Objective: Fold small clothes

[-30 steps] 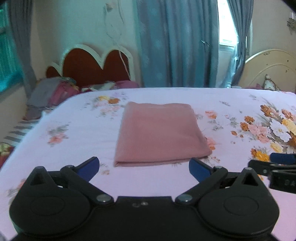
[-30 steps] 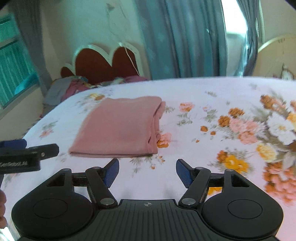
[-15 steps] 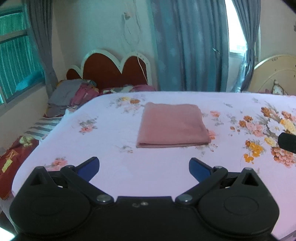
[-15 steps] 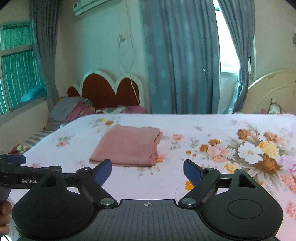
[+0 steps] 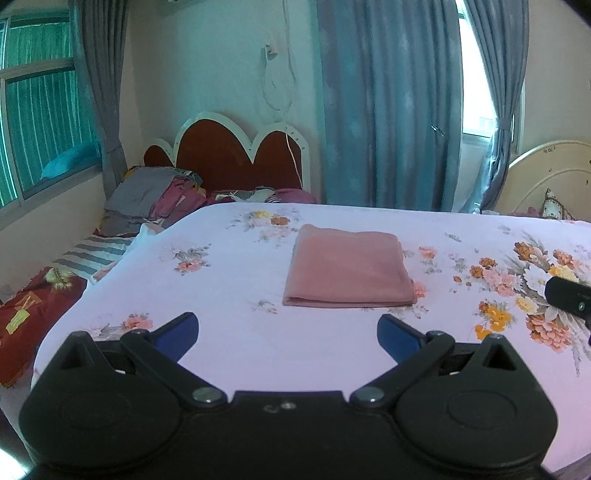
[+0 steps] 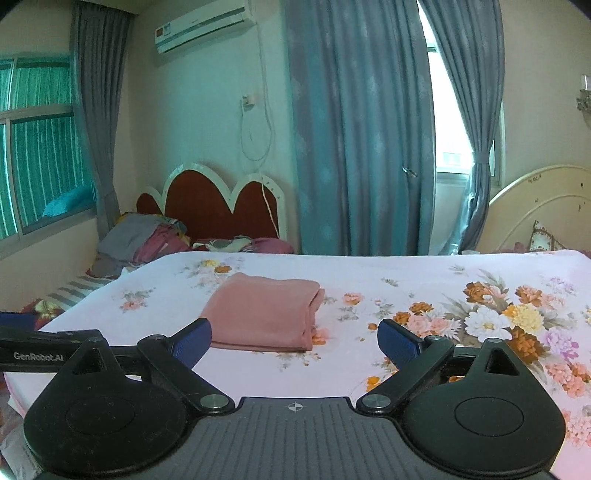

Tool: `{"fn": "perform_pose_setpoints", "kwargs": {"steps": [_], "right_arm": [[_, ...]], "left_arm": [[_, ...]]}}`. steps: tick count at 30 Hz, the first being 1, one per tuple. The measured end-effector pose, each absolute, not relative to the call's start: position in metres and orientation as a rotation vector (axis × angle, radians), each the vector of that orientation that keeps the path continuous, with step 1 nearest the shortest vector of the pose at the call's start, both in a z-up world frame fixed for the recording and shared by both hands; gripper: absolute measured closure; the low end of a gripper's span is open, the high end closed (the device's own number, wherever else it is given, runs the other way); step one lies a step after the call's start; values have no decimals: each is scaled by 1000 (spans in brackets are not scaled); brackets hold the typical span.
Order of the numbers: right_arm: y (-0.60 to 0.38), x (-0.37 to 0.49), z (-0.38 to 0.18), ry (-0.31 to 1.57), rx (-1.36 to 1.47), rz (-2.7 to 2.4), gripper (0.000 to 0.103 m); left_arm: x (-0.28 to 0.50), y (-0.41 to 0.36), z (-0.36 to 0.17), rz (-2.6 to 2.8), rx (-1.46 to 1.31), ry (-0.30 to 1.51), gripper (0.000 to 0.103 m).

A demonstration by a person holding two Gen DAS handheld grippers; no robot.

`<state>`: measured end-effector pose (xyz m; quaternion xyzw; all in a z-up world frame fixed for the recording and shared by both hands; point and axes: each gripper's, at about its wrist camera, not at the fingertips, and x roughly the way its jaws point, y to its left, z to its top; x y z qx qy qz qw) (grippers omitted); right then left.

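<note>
Right gripper [image 6: 294, 341]: jaws spread wide and empty, having just been opening, nothing between the blue pads; held above the near edge of the bed. Left gripper [image 5: 287, 338]: jaws likewise wide apart, holding nothing; its black body shows at the left edge of the right wrist view. Item 1, pink garment [image 5: 349, 271]: folded into a neat rectangle, lying flat on the floral bedsheet [image 5: 229, 321] near the middle of the bed, well clear of both grippers; the doubled layers show along its right side in the right wrist view [image 6: 269, 317]. Judged state: fold complete, both grippers free of the piece. Handling note for the step in hand: draw both grippers back level and clear, jaws wide, so no pad catches a layer and undoes the stack; leave the rectangle untouched unless a corner visibly springs up. Surroundings: 1 loose heap of clothes [image 5: 155, 201] on the second bed at the left, beside the red scalloped headboard [image 5: 236, 158]; blue curtains [image 5: 388, 103] behind; air conditioner [image 6: 205, 26] on the wall.
</note>
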<state>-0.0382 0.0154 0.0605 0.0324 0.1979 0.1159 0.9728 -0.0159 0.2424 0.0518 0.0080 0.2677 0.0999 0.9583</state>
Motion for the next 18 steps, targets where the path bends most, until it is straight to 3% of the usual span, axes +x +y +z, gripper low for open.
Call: {"fn": "perform_pose_setpoints", "kwargs": {"steps": [18], "right_arm": [[10,-37,59,398,77,247,7]], "left_arm": [[-17,250,53,212,-7,559,0]]}}
